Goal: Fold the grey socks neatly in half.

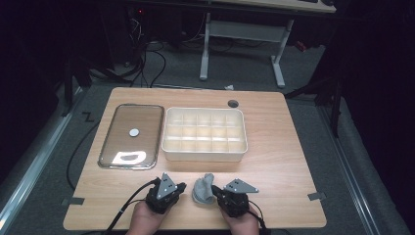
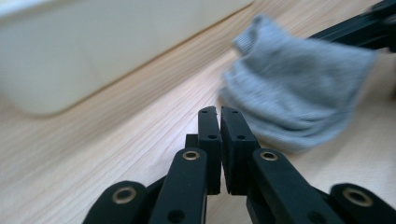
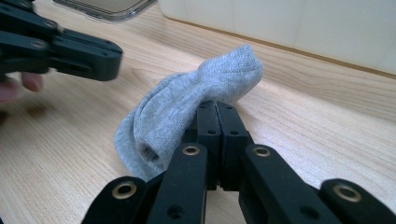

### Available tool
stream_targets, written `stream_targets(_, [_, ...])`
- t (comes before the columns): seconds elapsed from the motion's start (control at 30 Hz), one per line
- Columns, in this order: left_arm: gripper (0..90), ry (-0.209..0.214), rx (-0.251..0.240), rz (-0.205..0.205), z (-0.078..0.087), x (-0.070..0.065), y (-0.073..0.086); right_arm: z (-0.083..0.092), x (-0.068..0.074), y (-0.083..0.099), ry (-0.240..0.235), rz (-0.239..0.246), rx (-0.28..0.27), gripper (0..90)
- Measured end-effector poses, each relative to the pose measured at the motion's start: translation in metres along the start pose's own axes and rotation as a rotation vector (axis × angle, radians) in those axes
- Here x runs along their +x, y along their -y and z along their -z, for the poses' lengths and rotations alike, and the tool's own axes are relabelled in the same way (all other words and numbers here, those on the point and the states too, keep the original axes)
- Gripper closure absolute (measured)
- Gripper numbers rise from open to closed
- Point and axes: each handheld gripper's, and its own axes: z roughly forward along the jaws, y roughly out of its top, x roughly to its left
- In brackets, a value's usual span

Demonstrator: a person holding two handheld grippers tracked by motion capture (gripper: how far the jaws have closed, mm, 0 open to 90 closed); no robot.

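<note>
Grey sock (image 1: 203, 188) lies bunched near the table (image 1: 274, 147) edge, pinned by the closed right tool (image 3: 217, 109); left tool (image 2: 219, 114), empty and shut, waits alongside.

Cream compartment box (image 1: 204, 134) beside clear lid (image 1: 131, 136) on wooden table (image 1: 284, 147).

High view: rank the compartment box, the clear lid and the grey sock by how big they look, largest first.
1. compartment box, slightly larger than the lid
2. clear lid, close behind
3. grey sock, smallest by far, though nearest the camera
</note>
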Motion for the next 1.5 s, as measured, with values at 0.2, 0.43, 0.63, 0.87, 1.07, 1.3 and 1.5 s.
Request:
stream_targets(0.2, [86.8, 0.013, 0.040, -0.027, -0.007, -0.006, -0.001, 0.000, 0.000, 0.000, 0.000, -0.001, -0.006, 90.0])
stream_targets(0.43, [86.3, 0.034, 0.058, -0.054, -0.016, -0.017, -0.002, 0.000, 0.000, 0.001, -0.004, 0.002, -0.008, 89.8])
stream_targets(0.63, [86.3, 0.041, 0.060, -0.060, -0.017, -0.021, -0.003, 0.001, 0.001, 0.000, -0.009, 0.003, -0.011, 89.5])
stream_targets(0.87, [86.3, 0.054, 0.056, -0.077, -0.020, -0.029, -0.005, 0.003, 0.004, -0.001, -0.012, 0.020, -0.024, 89.3])
stream_targets(1.07, [86.5, 0.062, 0.051, -0.089, -0.023, -0.035, -0.007, 0.005, 0.007, -0.002, -0.010, 0.025, -0.027, 89.3])
stream_targets(1.3, [87.4, 0.070, 0.053, -0.109, -0.023, -0.040, -0.008, 0.004, 0.010, -0.002, -0.023, 0.033, -0.027, 89.3])
stream_targets(1.5, [88.1, 0.086, 0.060, -0.113, -0.022, -0.043, -0.007, 0.002, 0.015, -0.001, -0.046, 0.061, -0.022, 89.4])
